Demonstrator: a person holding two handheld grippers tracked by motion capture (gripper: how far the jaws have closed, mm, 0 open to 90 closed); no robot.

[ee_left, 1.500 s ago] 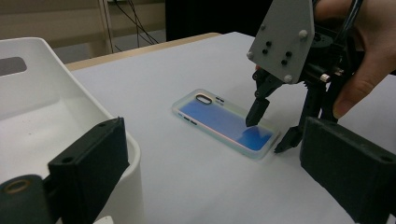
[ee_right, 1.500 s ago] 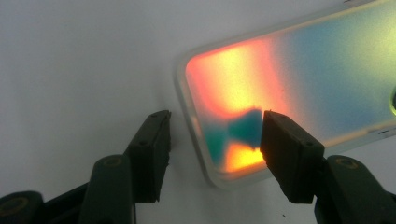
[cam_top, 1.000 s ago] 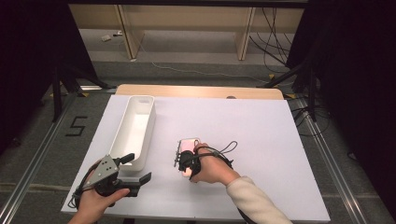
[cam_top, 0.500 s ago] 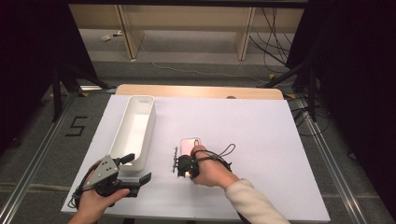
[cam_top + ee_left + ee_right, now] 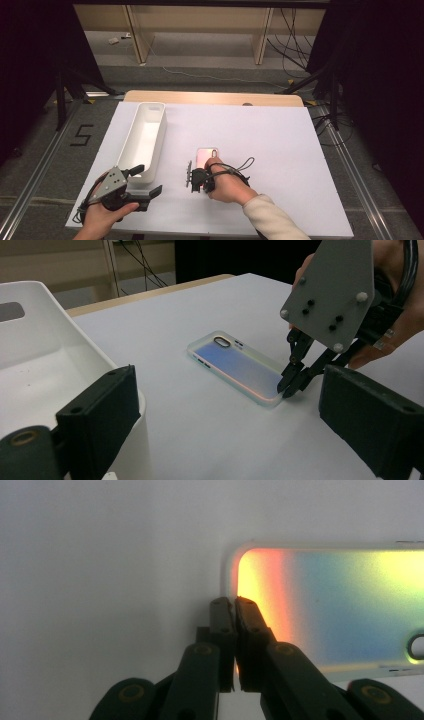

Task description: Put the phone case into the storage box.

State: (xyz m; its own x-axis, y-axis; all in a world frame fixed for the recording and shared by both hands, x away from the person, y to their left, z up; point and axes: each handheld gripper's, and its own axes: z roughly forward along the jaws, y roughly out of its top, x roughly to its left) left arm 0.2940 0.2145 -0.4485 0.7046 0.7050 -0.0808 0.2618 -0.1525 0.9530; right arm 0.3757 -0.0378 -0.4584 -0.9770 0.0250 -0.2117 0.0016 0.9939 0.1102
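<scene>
The phone case [image 5: 235, 367] lies flat on the white worktop [image 5: 280, 135]. It is shiny, with rainbow colours, and has a clear rim. Its camera hole is at the end far from the right gripper [image 5: 288, 385].

The right gripper comes down on the near end of the case. Its two black jaws have just been closing, and now they pinch the thin rim at the near edge, close to a corner. In the right gripper view one jaw sits outside the rim and the other sits on the coloured side, with the rim between them.

The left gripper [image 5: 142, 181] is well apart from the case, off to the side. Its jaws are spread wide and hold nothing. One jaw is right by the end of the white bin [image 5: 145, 137].
</scene>
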